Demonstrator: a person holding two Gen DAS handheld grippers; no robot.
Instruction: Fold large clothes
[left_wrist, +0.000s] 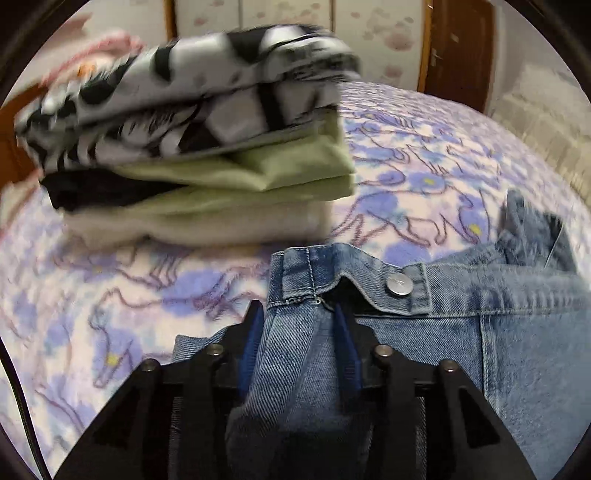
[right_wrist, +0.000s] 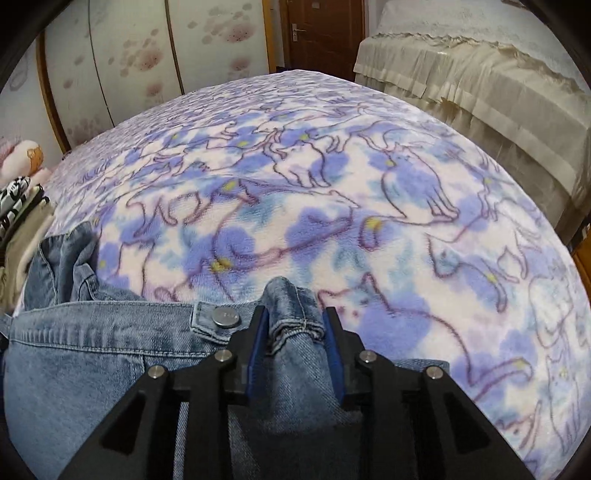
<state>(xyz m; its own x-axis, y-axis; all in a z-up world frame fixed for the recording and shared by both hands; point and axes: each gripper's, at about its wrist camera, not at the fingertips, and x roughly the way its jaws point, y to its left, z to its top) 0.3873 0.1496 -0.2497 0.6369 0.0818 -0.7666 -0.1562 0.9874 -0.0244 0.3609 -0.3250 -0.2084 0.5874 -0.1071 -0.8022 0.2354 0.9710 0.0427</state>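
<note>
A blue denim garment lies on the bed, its hem with a metal button facing me. In the left wrist view my left gripper stands over the hem with a fold of denim between its blue pads; a dark gap shows at the right pad, so the jaws are open. In the right wrist view the same denim garment spreads to the left, with a second metal button. My right gripper is shut on a bunched piece of its hem, which fills the space between the pads.
A stack of folded clothes sits just beyond the denim, seen at the left edge as the stack. The cat-print blanket covers the bed. A beige-covered bed, sliding wardrobe doors and a brown door stand behind.
</note>
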